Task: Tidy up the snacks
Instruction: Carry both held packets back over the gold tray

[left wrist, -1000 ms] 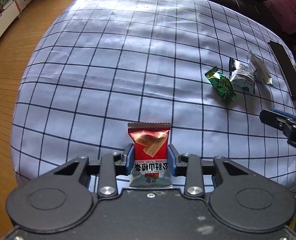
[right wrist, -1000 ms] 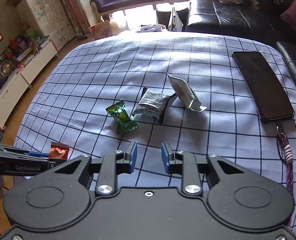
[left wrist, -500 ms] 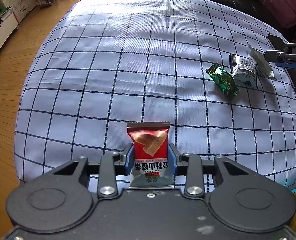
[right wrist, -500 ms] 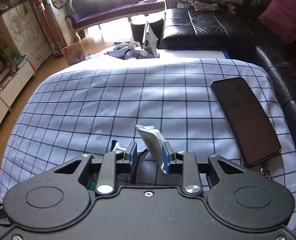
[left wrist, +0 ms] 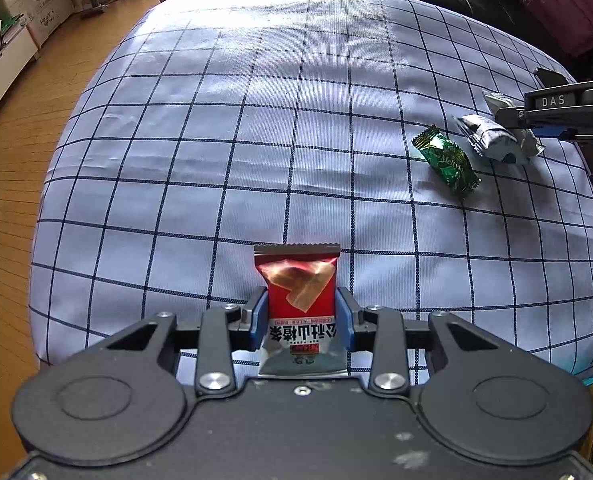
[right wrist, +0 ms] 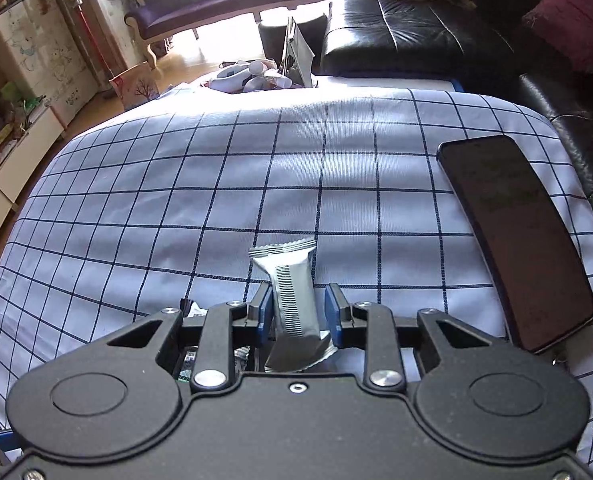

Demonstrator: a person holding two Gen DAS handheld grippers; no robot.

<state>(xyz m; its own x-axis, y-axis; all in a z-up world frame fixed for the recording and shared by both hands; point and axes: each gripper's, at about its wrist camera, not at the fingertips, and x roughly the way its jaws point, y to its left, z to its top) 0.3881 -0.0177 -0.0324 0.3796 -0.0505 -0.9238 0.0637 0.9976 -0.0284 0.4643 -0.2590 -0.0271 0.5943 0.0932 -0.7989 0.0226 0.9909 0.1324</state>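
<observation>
My left gripper (left wrist: 301,312) is shut on a red snack packet (left wrist: 298,280), held upright just above the near part of the checked cloth (left wrist: 256,120). A green candy (left wrist: 446,162) and a white-and-silver packet (left wrist: 484,140) lie on the cloth at the right. Over them, at the right edge, stands my right gripper (left wrist: 504,118). In the right wrist view a silver packet (right wrist: 292,280) lies between the fingers of my right gripper (right wrist: 299,304). A thin gap shows at the right pad, so the jaws stand around the packet without pressing it.
A dark phone (right wrist: 512,232) lies on the cloth to the right of the silver packet. A black sofa (right wrist: 416,40) with a pink cushion (right wrist: 572,12) stands beyond the table. Wooden floor (left wrist: 4,200) drops away on the left.
My right gripper has moved forward over the snack cluster, and the silver packet now sits between its fingers. The left gripper has kept still with the red packet.
</observation>
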